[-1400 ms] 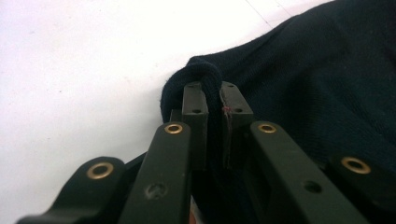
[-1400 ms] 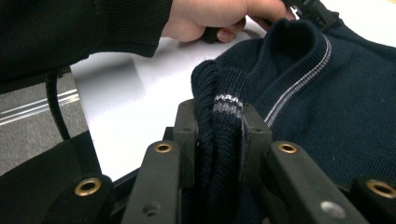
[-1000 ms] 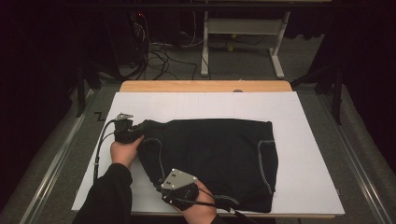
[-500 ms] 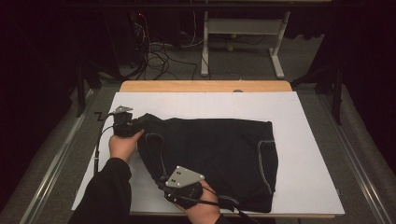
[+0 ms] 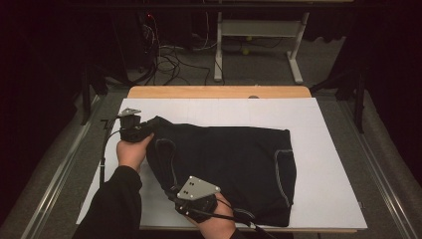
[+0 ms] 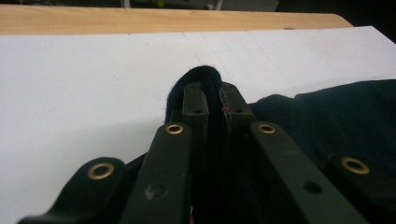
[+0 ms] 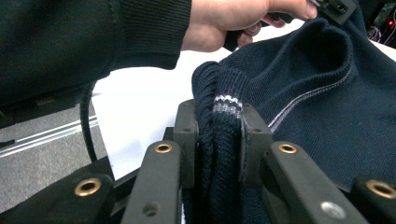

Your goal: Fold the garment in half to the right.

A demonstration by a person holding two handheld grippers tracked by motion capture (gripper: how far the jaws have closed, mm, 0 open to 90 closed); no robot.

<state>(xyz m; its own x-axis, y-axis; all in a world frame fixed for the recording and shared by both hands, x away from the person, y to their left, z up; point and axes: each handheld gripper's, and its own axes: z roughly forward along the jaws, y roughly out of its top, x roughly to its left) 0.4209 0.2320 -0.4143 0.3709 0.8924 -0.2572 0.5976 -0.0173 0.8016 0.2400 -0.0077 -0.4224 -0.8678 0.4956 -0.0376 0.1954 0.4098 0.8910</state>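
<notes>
1. You are working over a dark navy knitted garment with pale contrast stitching [image 5: 234, 169], which is lying spread across the white sheet covering the desk [image 5: 328, 149]. Most of it is sitting in the middle and on the right of the sheet.
2. Your left claw [image 5: 144, 130] is sitting at the garment's far left corner, near the sheet's left edge. In the left gripper view its jaws are standing closed, pinching a rolled dark edge of the cloth [image 6: 201, 81], and that edge is bulging out past the pad tips.
3. The corner you are holding with the left claw is raised off the white sheet, so the fabric is sloping down from it toward the flat part of the garment.
4. Your right claw [image 5: 186, 199] is sitting at the near edge of the garment, close to the front of the desk, with its grey three-cornered plate [image 5: 198, 188] facing up.
5. In the right gripper view its jaws are clamping a thick fold of ribbed knit carrying a narrow white stripe [image 7: 228, 103]; the pads are pressing on the cloth from both sides.
6. Your left hand [image 7: 224, 21] is showing beyond that fold, and the two claws are standing well apart along the garment's left side.
</notes>
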